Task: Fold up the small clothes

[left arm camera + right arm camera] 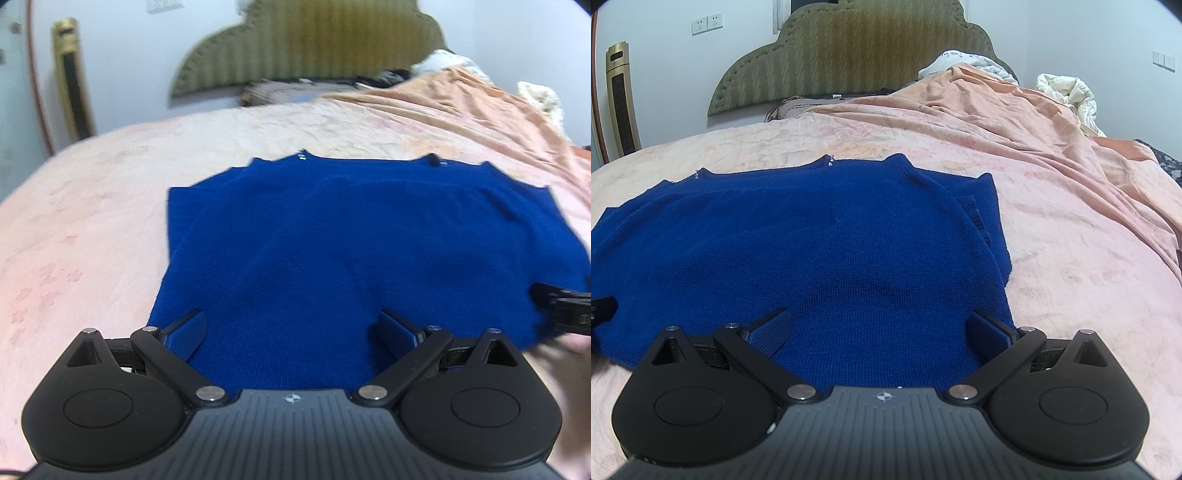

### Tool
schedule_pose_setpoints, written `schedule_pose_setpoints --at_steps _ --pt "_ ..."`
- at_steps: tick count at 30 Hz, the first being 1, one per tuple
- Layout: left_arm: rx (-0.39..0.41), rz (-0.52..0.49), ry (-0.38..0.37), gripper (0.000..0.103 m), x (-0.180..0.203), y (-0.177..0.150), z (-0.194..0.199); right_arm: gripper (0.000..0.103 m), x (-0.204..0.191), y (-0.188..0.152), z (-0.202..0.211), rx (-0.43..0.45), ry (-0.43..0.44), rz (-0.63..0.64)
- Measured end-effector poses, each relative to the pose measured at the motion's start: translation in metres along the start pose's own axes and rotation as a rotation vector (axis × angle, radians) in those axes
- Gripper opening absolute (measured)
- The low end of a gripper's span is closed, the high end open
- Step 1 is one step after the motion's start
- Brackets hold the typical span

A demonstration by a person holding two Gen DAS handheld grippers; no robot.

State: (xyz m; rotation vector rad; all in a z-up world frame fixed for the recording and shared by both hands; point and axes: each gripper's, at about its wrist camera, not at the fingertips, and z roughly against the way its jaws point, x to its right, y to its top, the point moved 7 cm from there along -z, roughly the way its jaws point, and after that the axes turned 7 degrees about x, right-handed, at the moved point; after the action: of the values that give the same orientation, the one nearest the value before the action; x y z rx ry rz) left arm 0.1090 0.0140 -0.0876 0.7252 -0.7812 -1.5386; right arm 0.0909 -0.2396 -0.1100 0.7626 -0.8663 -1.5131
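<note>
A dark blue knit sweater (332, 236) lies flat on the pink bedspread (92, 221), both sleeves folded in over the body, neckline at the far end. My left gripper (291, 332) is open and empty, its fingers spread over the sweater's near-left hem. My right gripper (881, 330) is open and empty over the near-right hem of the same sweater (812, 251). The right gripper's fingertip also shows at the right edge of the left wrist view (561, 306). The left gripper's tip shows at the left edge of the right wrist view (602, 304).
An orange blanket (1034, 129) is bunched at the far right of the bed, with white bedding (1067, 92) behind it. A green padded headboard (849, 55) stands at the back wall. A gold tower appliance (622, 103) stands at the far left.
</note>
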Motion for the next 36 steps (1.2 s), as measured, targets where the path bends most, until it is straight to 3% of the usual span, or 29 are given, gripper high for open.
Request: schedule_pose_setpoints --at_steps 3,5,11,36 --pt "-0.013 0.004 -0.032 0.1 -0.015 0.014 0.006 0.103 0.002 0.002 0.006 0.003 -0.004 -0.016" --pt "-0.002 0.013 -0.021 0.1 -0.027 0.026 0.009 0.102 0.003 0.005 0.015 0.027 -0.021 -0.054" --pt "0.03 0.017 0.043 0.1 -0.04 0.054 0.011 0.103 -0.02 0.023 0.038 0.084 0.054 -0.068" --pt "-0.016 -0.038 0.097 0.1 -0.047 0.054 -0.013 0.103 -0.066 0.035 0.05 0.103 0.079 0.089"
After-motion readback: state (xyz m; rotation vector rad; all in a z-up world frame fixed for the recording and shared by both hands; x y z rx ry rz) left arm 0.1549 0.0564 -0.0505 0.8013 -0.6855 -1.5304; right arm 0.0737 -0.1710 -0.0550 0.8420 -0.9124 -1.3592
